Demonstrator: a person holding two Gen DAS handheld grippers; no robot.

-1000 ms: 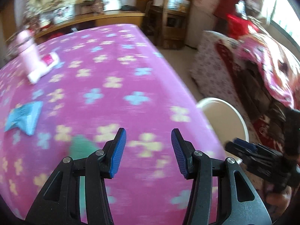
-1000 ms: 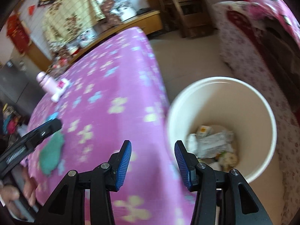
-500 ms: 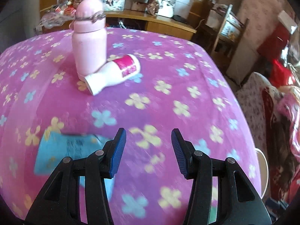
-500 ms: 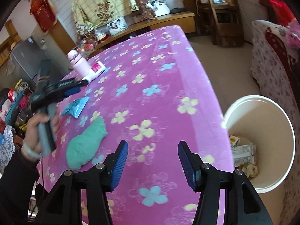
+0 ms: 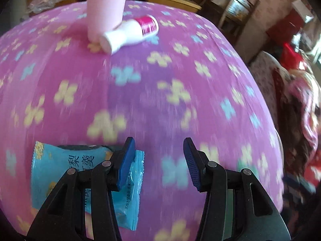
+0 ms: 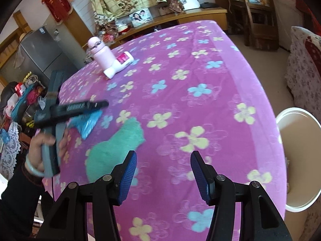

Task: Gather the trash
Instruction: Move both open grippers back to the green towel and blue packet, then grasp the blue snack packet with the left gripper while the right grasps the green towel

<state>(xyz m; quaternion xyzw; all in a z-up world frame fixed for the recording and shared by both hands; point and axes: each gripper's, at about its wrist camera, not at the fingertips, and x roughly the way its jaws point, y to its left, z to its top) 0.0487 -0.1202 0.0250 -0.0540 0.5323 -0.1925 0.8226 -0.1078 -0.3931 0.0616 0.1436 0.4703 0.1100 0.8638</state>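
Observation:
A blue snack wrapper (image 5: 60,170) lies on the pink flowered tablecloth, under and left of my open left gripper (image 5: 158,164). It also shows in the right wrist view (image 6: 89,123), beneath the left gripper's fingers (image 6: 88,105). My right gripper (image 6: 163,177) is open and empty above the near part of the table. A white bin (image 6: 297,160) stands on the floor at the table's right edge. A white bottle with a red label (image 5: 130,33) lies on its side far across the table.
A pink flask (image 5: 105,6) stands upright beside the lying bottle. A green cloth (image 6: 114,148) lies near my right gripper. A flowered sofa (image 6: 303,64) is to the right, wooden shelves and a cabinet behind the table.
My left gripper has swung from the table's right edge to the left and come down over the blue wrapper. My right gripper has pulled back from the bin toward the table.

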